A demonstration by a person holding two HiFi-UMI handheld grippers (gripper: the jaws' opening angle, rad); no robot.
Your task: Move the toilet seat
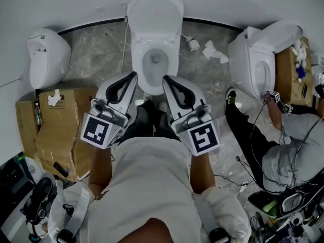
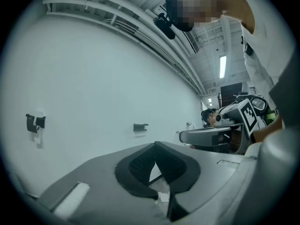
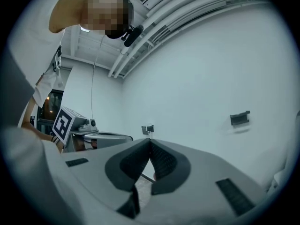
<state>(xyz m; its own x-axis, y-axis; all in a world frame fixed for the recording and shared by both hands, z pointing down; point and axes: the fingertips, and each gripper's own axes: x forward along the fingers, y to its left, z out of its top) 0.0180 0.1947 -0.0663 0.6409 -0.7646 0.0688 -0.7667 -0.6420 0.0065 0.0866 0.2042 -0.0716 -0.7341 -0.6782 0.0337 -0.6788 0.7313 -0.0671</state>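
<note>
Head view first: the toilet seat (image 1: 138, 59) looks to be lying down on the bowl of the middle toilet (image 1: 154, 87), with the lid (image 1: 154, 11) up against the wall, though seat and rim are hard to separate from here. The left gripper (image 1: 132, 76) and right gripper (image 1: 165, 79) hover side by side just in front of the bowl, both clenched on nothing, neither touching the porcelain. Two more toilets, one on the left (image 1: 48, 54) and one on the right (image 1: 253, 59), stand well apart, with flattened cardboard (image 1: 55, 120) on the floor and a second person (image 1: 288, 151) crouched at the right.

Left gripper view: jaws pressed together, nothing between them, aimed level at a bare wall (image 2: 93, 88) carrying a small bracket (image 2: 140, 127). The seat is not in this frame.

Right gripper view: same story, jaws together and empty, pointing at the wall with another bracket (image 3: 240, 118) on it.

My read is that nothing is done yet. The seat is untouched, so the approach, the grasp and the lift are all still ahead.
</note>
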